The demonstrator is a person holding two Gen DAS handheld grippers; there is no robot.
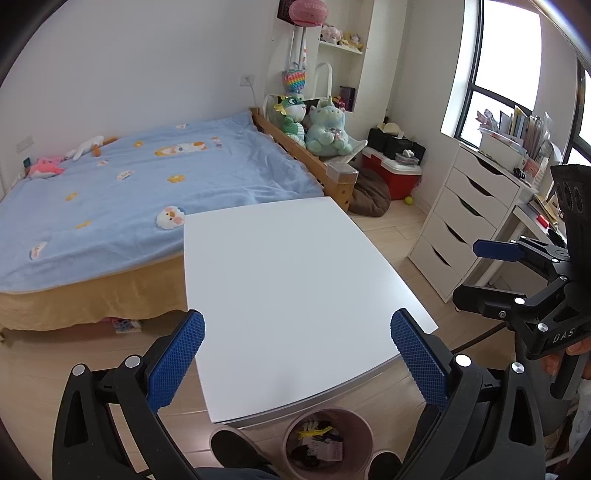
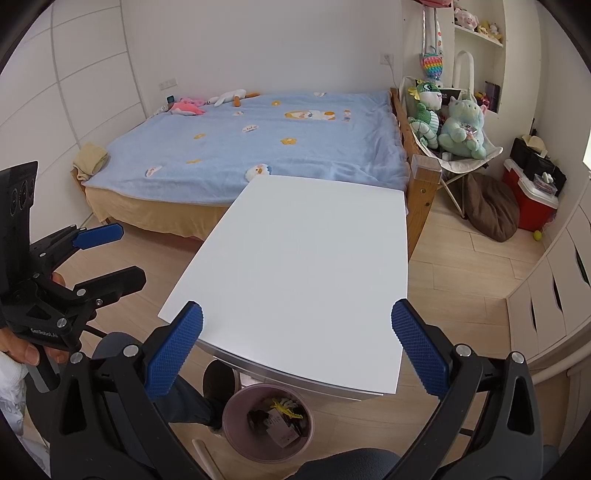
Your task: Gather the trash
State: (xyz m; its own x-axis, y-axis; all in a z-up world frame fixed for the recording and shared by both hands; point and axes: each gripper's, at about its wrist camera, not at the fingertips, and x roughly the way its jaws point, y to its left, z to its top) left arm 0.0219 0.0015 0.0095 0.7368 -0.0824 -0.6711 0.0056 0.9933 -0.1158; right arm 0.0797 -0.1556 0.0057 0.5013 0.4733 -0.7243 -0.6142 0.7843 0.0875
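White tabletop (image 1: pixel 295 288) sits bare beneath both grippers, left (image 1: pixel 297 354) and right (image 2: pixel 295 350), tongs spread apart (holding nothing); a pink bin (image 2: pixel 267 424) of trash (image 2: pixel 282 417) stands underneath.

White letters "DAS" stand on the right claw (image 1: pixel 491 273); the pink ball (image 1: pixel 308 11) reads "Winner".

You face a white desk (image 1: pixel 295 280), a blue-blanketed bed (image 1: pixel 140 184) behind it, white drawers (image 1: pixel 461 221) to the right.
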